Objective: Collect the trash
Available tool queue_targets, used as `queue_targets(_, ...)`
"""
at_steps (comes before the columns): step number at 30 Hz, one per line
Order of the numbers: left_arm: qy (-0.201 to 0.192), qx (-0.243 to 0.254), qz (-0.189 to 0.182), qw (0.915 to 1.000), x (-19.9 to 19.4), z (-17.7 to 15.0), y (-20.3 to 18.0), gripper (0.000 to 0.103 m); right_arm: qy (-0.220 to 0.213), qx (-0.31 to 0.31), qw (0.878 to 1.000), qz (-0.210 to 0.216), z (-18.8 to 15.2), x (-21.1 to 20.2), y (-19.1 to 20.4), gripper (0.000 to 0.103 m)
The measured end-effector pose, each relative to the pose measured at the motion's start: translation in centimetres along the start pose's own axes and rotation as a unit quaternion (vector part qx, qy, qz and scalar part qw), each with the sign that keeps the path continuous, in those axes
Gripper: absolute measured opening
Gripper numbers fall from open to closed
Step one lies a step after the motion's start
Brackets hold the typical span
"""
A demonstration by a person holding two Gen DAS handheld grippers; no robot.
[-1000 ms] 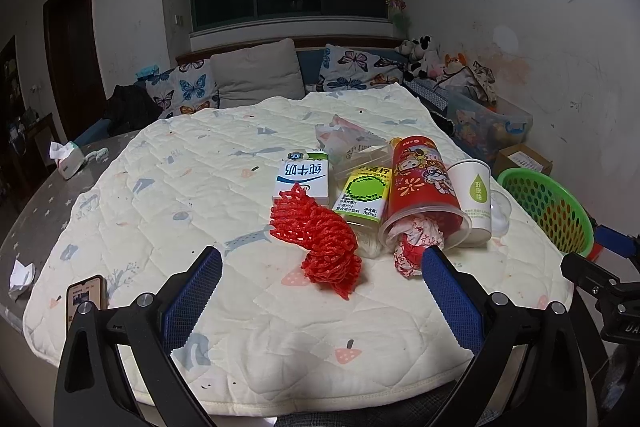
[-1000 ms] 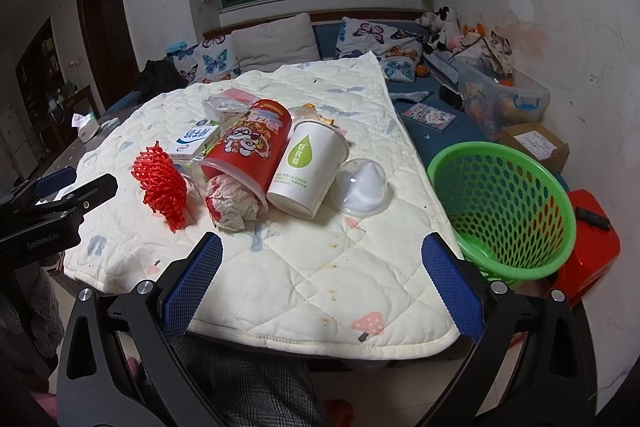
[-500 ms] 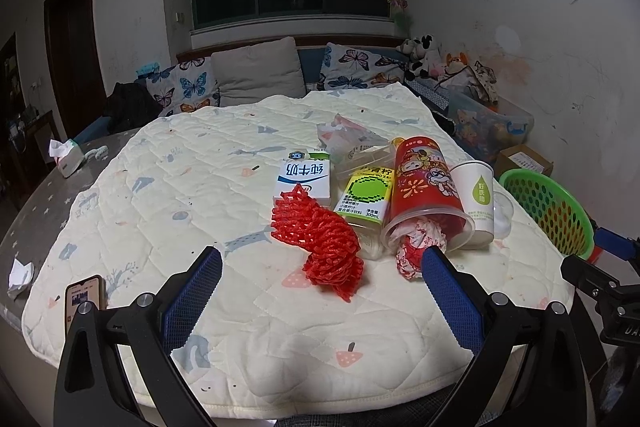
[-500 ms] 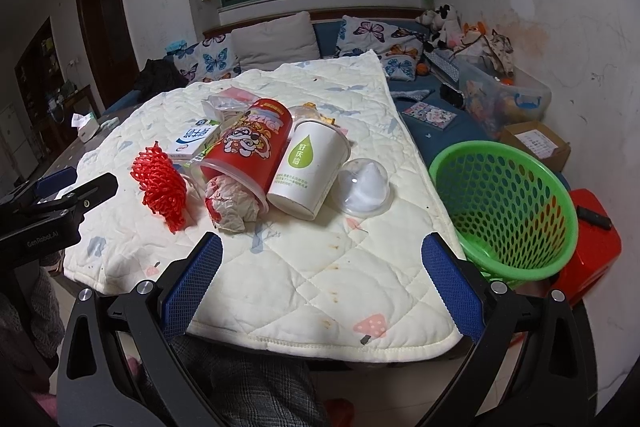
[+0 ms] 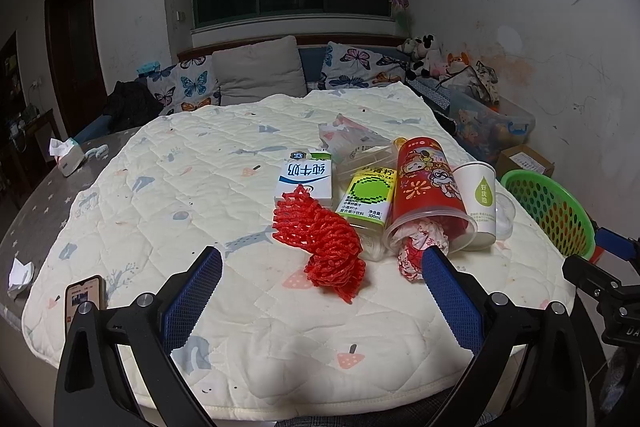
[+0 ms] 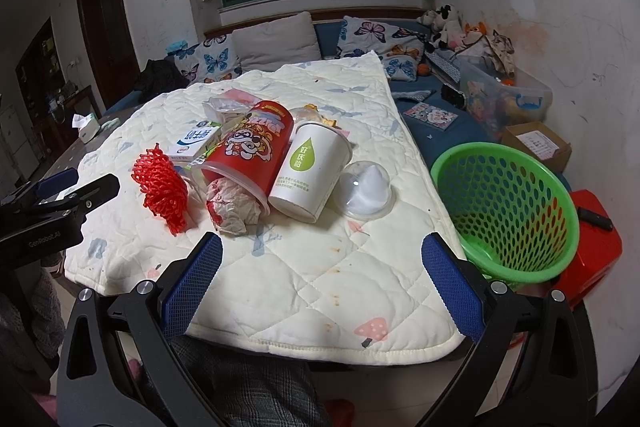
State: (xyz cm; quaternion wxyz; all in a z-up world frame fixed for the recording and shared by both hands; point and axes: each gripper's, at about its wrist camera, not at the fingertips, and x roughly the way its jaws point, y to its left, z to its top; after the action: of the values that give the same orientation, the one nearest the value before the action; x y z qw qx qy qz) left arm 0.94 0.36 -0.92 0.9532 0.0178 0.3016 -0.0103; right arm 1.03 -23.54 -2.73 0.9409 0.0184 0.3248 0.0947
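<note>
Trash sits in a bunch on a white quilted pad that covers the table. Closest to the near edge is a red foam net, all crumpled up. Just behind it lies a white and blue milk carton, flat on the pad and touching the net. Next to the carton is a clear bottle with a green and yellow label, lying on its side. A big red cup with cartoon pictures lies on its side too, and a ball of crumpled paper sticks out of its open mouth. A white paper cup with a green drop on it leans against the red cup. A clear dome lid rests just beside the white cup. Behind them all is a crinkly plastic bag. A green basket with holes stands off the right side of the table, lower than the pad, and nothing shows inside it. The left gripper hangs over the near edge of the pad with its blue pads wide apart and nothing between them. The right gripper is the same, spread wide and holding nothing. A phone lies near the left edge of the pad.
</note>
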Motion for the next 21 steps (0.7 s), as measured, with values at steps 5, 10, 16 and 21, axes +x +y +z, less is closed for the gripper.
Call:
queue_targets(5,0.0,0.0,-0.001,1.0,-0.01,0.01,0.03,0.097,0.0,0.0,1.0,-0.001,0.07,0.02,0.06,0.099)
queue_targets(10,0.0,0.0,-0.001,1.0,0.01,0.03,0.04,0.097,0.0,0.0,1.0,0.0,0.08,-0.02,0.06,0.099)
queue_targets(16,0.0,-0.001,-0.001,1.0,0.01,0.04,0.05,0.097,0.001,0.0,1.0,-0.001,0.17,0.07,0.02,0.099)
queue_targets(21,0.001,-0.002,-0.001,1.0,0.09,0.1,0.11,0.097,0.0,0.0,1.0,-0.001,0.22,0.1,-0.01,0.099)
